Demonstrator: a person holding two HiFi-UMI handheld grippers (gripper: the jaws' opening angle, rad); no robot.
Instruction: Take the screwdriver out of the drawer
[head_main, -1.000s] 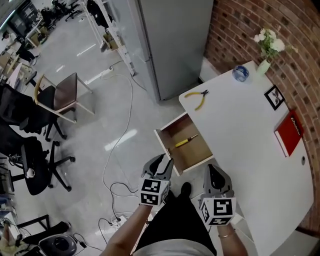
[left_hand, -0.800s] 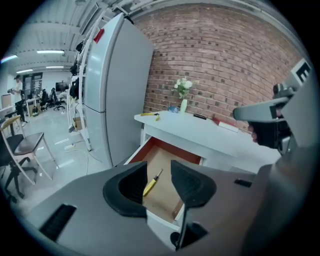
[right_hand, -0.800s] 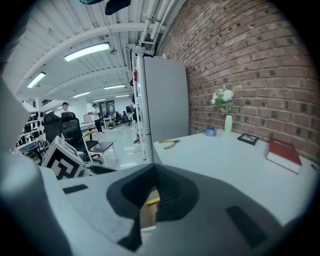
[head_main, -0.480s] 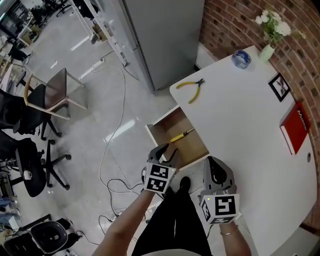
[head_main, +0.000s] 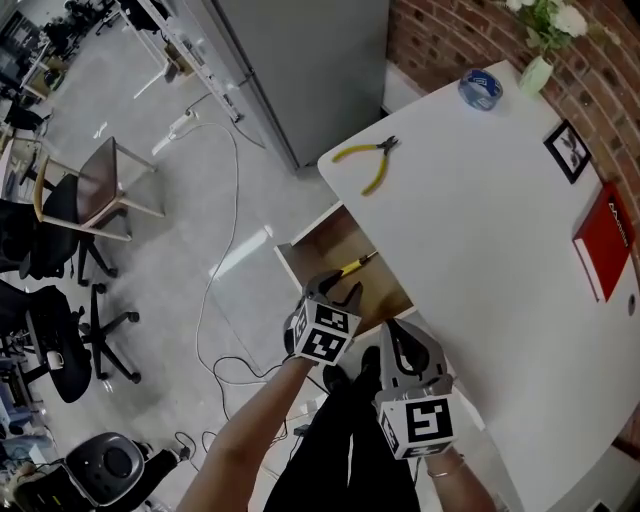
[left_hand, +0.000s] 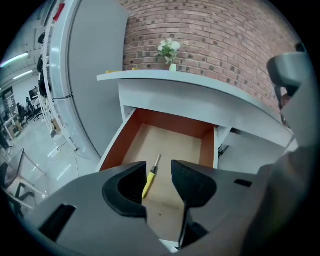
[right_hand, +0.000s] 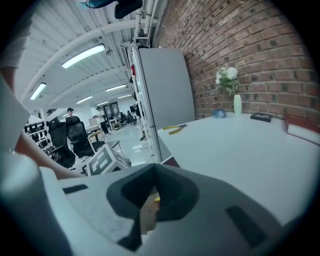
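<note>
Closing in for the pick was the step in hand, by my read. Left gripper (head_main: 337, 293) (left_hand: 159, 170), grey plastic, two-jaw, hung over the front of the open wooden drawer (head_main: 287, 262) (left_hand: 119, 146) (white front, red-brown walls, pale floor). Its jaws stood apart with nothing in them. Small yellow-handled screwdriver (head_main: 350, 266) (left_hand: 150, 176) lay flat on the drawer floor, left of centre and clear of every wall. It showed through the jaw gap in the left gripper view but was untouched. Doing it well meant dropping straight down and turning so the jaws straddled the handle crosswise. The bite belonged on the yellow handle at mid-length, not on the thin shaft. The left wall needed watching for jaw clearance. Handle looked round, so it would likely roll if one pad landed first; both had to meet it together. Shaft end pointed toward the back, where the white tabletop (head_main: 480, 230) overhung the drawer. The lift therefore wanted to go up and back toward the front, not forward. Right gripper (head_main: 398, 335) (right_hand: 152, 168), same build, was pinched closed on nothing by the table edge, beside the drawer's right side; best parked there. Screwdriver itself was short and slim, with a yellow grip, dark collar and thin pale metal shaft. Tip type was too small to tell.
</note>
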